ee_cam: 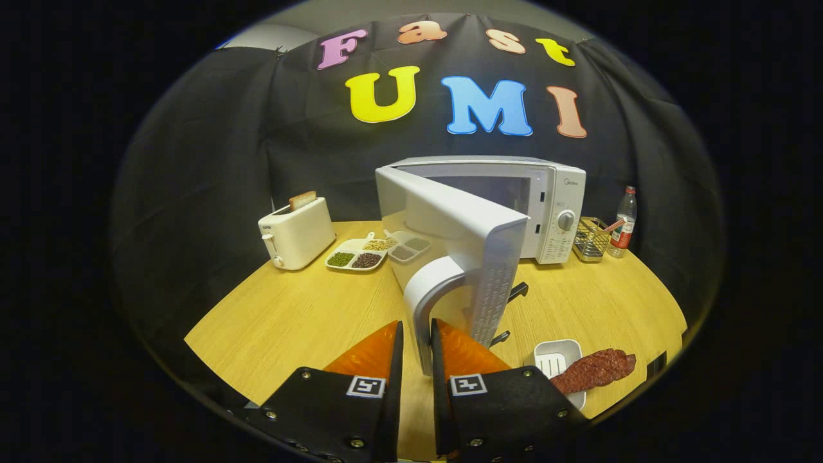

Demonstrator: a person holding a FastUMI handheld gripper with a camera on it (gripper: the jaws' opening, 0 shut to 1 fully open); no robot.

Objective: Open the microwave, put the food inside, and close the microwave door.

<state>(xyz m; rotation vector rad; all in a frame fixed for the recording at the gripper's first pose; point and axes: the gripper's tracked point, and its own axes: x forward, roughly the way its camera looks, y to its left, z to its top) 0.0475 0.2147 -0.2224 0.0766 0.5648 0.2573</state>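
Note:
A white microwave (553, 199) stands at the back of the wooden table, and its door (450, 225) is swung wide open toward me. The door's curved white handle (427, 289) runs down between my fingers. My gripper (417, 344) is shut on the handle's lower end, one finger on each side of it. To the right of the fingers, near the table's front edge, a reddish-brown piece of food (595, 368) lies across a small white dish (554, 355). The open door hides most of the microwave's cavity.
A white toaster (296, 235) with a slice of bread stands at the back left, and a divided tray of beans and grains (360, 254) lies beside it. A wire rack (590, 239) and a bottle (624, 222) stand right of the microwave. Bare tabletop (302, 315) lies left of the door.

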